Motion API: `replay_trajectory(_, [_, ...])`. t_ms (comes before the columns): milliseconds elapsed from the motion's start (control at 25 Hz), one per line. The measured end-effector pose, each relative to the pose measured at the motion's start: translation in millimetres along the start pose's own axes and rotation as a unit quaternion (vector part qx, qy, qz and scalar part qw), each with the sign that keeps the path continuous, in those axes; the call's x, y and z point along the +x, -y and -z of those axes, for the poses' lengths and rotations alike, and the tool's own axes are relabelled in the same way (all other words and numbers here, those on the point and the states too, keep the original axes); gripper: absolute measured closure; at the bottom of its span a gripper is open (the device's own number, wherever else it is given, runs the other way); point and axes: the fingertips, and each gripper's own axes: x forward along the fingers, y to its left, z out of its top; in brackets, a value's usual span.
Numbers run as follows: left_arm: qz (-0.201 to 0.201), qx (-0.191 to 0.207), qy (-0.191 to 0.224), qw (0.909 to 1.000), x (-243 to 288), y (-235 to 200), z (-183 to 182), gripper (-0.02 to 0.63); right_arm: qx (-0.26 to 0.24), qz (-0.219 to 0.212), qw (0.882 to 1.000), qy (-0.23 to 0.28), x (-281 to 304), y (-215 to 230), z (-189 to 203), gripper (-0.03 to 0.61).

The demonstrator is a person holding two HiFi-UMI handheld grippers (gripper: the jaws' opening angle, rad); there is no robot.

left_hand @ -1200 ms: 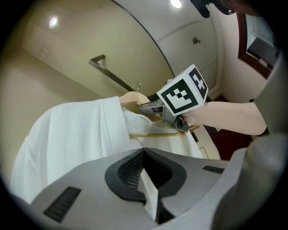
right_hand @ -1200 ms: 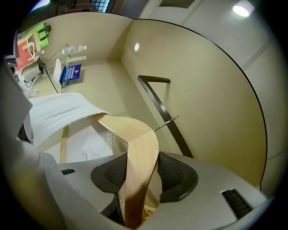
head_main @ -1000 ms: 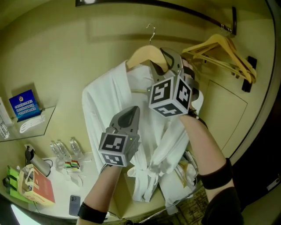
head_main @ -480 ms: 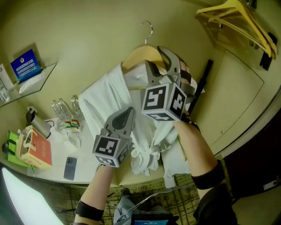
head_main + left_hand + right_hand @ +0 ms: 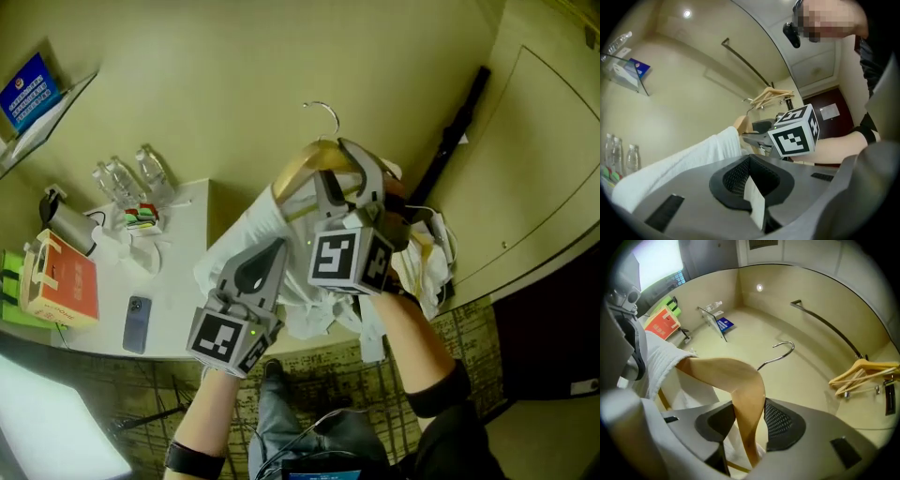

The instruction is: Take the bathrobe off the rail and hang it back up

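- Two claws show in the head view. The right claw (image 5: 336, 173) grips the wooden hanger (image 5: 302, 167) just below its hook. The white bathrobe (image 5: 234, 258) drapes from that hanger, off the rail, over the end of the white surface (image 5: 183, 262). The left claw (image 5: 270, 251) reaches into the cloth.
- Left gripper view: the left claw (image 5: 752, 180) is closed, pinching a thin white strip of the bathrobe (image 5: 684, 161). The rail (image 5: 745, 65) runs along the wall higher up, with empty hangers (image 5: 771, 96) on it.
- Right gripper view: the right claw (image 5: 749, 420) clamps the hanger (image 5: 736, 380) between its pads. The bathrobe (image 5: 661, 357) hangs at the left. The rail (image 5: 825, 324) is well apart from the hook (image 5: 780, 352).
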Motion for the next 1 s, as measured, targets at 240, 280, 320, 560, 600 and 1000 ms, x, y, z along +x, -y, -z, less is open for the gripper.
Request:
replay_trajectory(240, [0.031, -0.010, -0.041, 0.9986, 2, 24, 102, 0.612, 0.026, -0.022, 0.999, -0.041, -15, -69, 101, 0.376])
replay_trajectory(280, [0.036, -0.017, -0.050, 0.9980, 1, 28, 118, 0.612, 0.026, -0.025, 0.998, -0.047, -19, -80, 114, 0.376])
replay_trajectory(320, [0.041, -0.023, -0.059, 0.9972, 0, 33, 134, 0.612, 0.024, -0.029, 0.998, -0.051, -24, -90, 127, 0.376])
replay_trajectory(560, [0.085, -0.048, -0.098, 0.9904, 1, 67, 210, 0.612, 0.018, -0.064, 0.993, -0.099, -51, -144, 210, 0.376])
replay_trajectory(600, [0.092, -0.054, -0.104, 0.9889, 0, 73, 221, 0.612, 0.020, -0.076, 0.991, -0.112, -55, -157, 227, 0.376])
replay_trajectory(1000, [0.054, -0.136, -0.174, 0.9737, -23, 57, 351, 0.612, -0.006, -0.186, 0.958, -0.219, -76, -331, 380, 0.377])
